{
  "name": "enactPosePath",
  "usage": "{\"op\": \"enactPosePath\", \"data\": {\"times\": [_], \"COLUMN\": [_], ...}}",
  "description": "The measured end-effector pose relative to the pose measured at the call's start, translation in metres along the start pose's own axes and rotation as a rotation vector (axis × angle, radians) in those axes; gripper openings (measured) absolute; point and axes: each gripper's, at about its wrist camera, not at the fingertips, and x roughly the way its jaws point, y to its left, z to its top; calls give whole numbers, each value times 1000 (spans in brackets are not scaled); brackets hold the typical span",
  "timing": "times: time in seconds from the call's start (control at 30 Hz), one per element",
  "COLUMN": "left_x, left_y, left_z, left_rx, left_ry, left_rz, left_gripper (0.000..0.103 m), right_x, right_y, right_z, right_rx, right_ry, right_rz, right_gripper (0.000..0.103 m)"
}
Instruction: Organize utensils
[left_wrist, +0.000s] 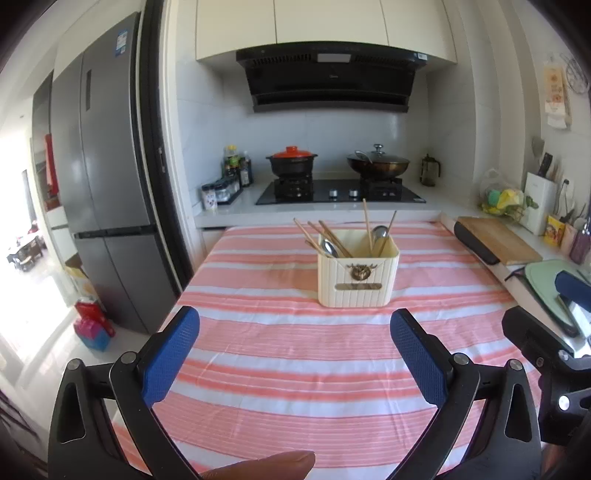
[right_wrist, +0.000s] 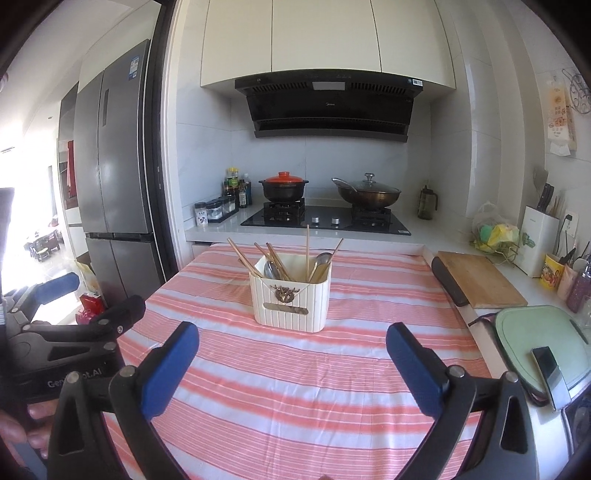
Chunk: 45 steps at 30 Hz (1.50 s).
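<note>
Mid-cloth: utensil holder (left_wrist: 357, 275) stands well off table (left_wrist: 258, 369) edges; left gripper (left_wrist: 295, 354) and right gripper (right_wrist: 291, 362) jaws spread, empty.

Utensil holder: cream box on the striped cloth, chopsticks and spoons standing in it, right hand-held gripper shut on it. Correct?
Not quite. The right hand-held gripper is open and well short of the utensil holder, as the right wrist view shows. The rest holds: chopsticks and spoons stand inside.

I see the holder (right_wrist: 290, 298) standing mid-surface (right_wrist: 295, 369), chopsticks (right_wrist: 307, 251) and spoons (right_wrist: 271, 268) upright in it. Behind it lies the stove (right_wrist: 325, 221), carrying a pot (right_wrist: 283, 186) on the left and a wok (right_wrist: 367, 194) on the right. A cutting board (right_wrist: 480, 278) lies to the right, a fridge (right_wrist: 114, 177) to the left.
</note>
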Motion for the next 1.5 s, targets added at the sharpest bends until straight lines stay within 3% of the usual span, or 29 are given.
{"op": "enactPosePath", "data": {"times": [0.17, 1.5], "left_x": [3, -8], "left_y": [9, 16], "left_z": [1, -1], "left_rx": [-33, -24], "left_ry": [34, 26], "left_rz": [-34, -13], "left_gripper": [103, 103], "right_x": [-11, -22], "right_y": [3, 17], "right_z": [3, 1], "right_rx": [-18, -34], "right_ry": [-8, -6], "right_rz": [-35, 9], "right_gripper": [103, 103]}}
